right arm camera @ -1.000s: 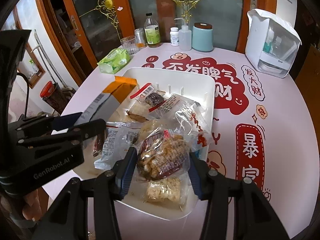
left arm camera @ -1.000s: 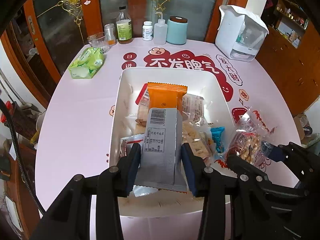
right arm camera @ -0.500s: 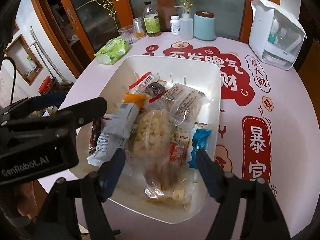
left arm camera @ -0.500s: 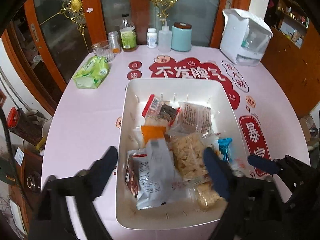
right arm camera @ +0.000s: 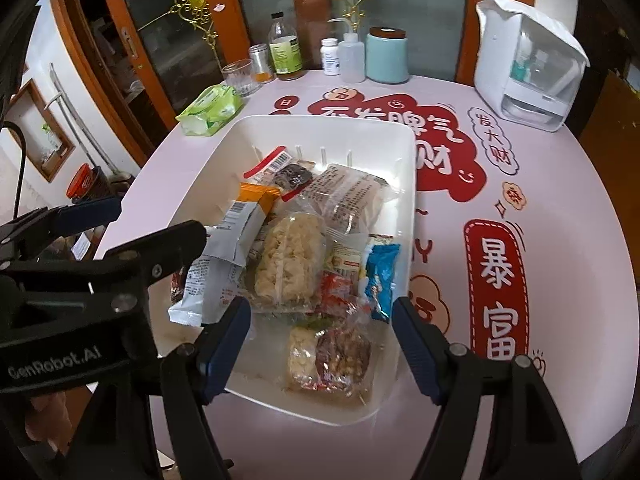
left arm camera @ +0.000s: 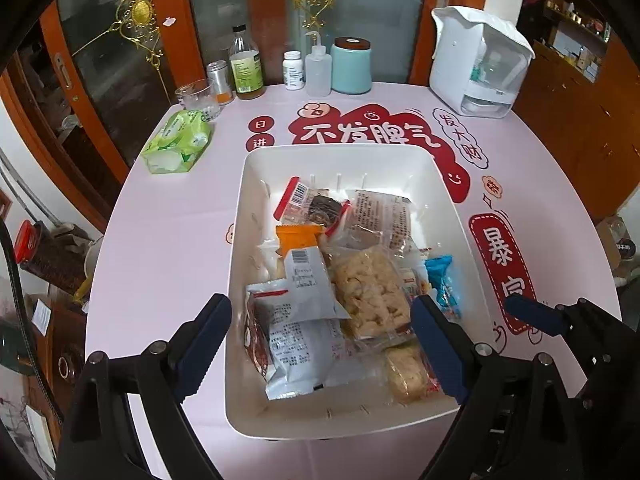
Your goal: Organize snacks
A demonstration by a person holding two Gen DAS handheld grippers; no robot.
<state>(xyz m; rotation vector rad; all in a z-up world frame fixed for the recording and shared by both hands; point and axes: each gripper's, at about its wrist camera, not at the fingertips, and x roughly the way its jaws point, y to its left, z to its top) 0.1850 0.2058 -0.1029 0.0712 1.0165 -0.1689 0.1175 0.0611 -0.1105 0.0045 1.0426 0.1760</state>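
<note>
Left gripper (left arm camera: 322,344), jaws just opened wide and holding nothing, hangs over the white bin (left arm camera: 256,184); the grey packet (left arm camera: 308,284) lies inside among other snacks. Right gripper (right arm camera: 322,344), jaws likewise just parted and empty, hangs over the bin's near end above the nut bag (right arm camera: 332,356) lying inside.
</note>
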